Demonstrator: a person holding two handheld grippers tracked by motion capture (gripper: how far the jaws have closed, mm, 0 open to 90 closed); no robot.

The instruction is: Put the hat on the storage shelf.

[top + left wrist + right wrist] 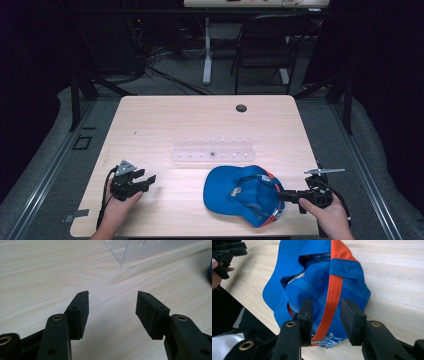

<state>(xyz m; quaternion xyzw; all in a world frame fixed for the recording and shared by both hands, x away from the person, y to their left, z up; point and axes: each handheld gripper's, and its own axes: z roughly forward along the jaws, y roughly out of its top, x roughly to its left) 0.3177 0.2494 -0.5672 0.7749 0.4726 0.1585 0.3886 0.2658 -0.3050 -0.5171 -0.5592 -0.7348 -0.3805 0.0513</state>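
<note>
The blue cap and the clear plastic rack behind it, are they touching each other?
Apart. The high view shows a strip of bare table between the blue cap and the clear plastic rack.

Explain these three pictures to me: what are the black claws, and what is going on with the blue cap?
A person sits at a wooden table holding a two-jaw grabbing tool in each hand. One picture looks down from above; the other two come from cameras riding on each tool. On the table lie a blue cap, upside down, and a clear plastic rack. The left tool is open over bare wood. The right tool has its jaws on either side of the cap's orange strap; the pads do not look pressed on it yet.
</note>
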